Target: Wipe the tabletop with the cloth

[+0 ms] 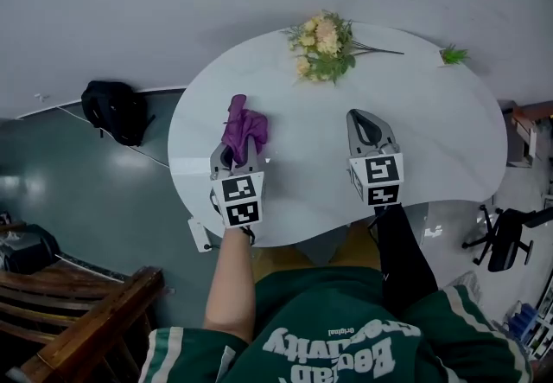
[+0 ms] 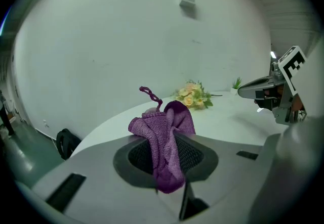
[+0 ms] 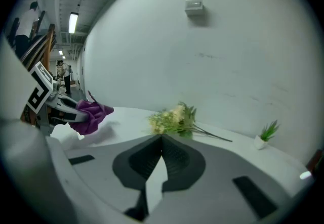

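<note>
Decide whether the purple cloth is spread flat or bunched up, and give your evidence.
Bunched up: the purple cloth is crumpled into thick folds, pinched between the left gripper's jaws.

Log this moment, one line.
left gripper: shut on purple cloth | right gripper: shut, empty | tabletop: bouquet near far edge

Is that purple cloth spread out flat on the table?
No, the purple cloth is bunched up and pinched between the jaws of the left gripper.
</note>
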`<state>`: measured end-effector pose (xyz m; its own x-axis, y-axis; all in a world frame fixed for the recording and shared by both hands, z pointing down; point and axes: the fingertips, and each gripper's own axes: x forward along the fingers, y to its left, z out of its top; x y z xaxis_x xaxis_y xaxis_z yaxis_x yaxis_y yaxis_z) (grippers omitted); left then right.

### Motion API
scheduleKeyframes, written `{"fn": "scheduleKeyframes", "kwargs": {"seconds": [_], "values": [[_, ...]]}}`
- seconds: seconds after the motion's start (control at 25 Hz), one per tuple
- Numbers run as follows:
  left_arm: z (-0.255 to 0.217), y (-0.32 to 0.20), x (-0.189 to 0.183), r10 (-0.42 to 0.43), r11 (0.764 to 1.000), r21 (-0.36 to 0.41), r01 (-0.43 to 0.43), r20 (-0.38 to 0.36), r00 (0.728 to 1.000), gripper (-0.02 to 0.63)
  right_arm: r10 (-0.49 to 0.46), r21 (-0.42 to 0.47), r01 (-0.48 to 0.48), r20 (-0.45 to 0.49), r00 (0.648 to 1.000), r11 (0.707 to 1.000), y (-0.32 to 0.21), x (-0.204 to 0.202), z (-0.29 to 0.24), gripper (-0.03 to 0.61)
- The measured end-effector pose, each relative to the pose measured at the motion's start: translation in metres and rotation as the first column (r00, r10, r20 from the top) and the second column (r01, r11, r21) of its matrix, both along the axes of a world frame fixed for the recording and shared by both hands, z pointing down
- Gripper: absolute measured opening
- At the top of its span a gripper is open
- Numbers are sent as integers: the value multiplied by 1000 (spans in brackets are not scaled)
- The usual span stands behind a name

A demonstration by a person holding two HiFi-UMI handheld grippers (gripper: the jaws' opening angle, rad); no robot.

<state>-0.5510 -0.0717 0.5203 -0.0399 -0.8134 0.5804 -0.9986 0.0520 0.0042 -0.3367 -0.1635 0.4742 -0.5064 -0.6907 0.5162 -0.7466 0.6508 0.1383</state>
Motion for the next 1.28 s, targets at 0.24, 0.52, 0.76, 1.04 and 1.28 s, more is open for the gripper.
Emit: {"fn": "scheduleKeyframes", "kwargs": {"seconds": [0.24, 0.52, 0.76, 1.04, 1.28], "values": [[-21, -51, 116, 97, 995, 30, -97, 3, 995, 88, 71, -5, -71, 66, 995, 997, -39, 113, -2, 5], [-29, -120, 279, 184, 982, 25, -185, 25, 983, 88, 146, -10, -146, 114, 983, 989, -97, 272, -2, 5], [-36, -176, 419, 332, 942, 50, -332, 14, 943, 89, 284, 12, -288, 123, 951, 958, -117, 414, -11, 3], [-34, -210, 584, 532, 845, 78, -529, -33, 846, 89, 466, 33, -472, 112, 878, 881, -109, 566, -15, 5], [-29, -222, 722, 690, 724, 98, -683, -72, 720, 91, 574, 50, -581, 105, 812, 813, -90, 659, -19, 5]]}}
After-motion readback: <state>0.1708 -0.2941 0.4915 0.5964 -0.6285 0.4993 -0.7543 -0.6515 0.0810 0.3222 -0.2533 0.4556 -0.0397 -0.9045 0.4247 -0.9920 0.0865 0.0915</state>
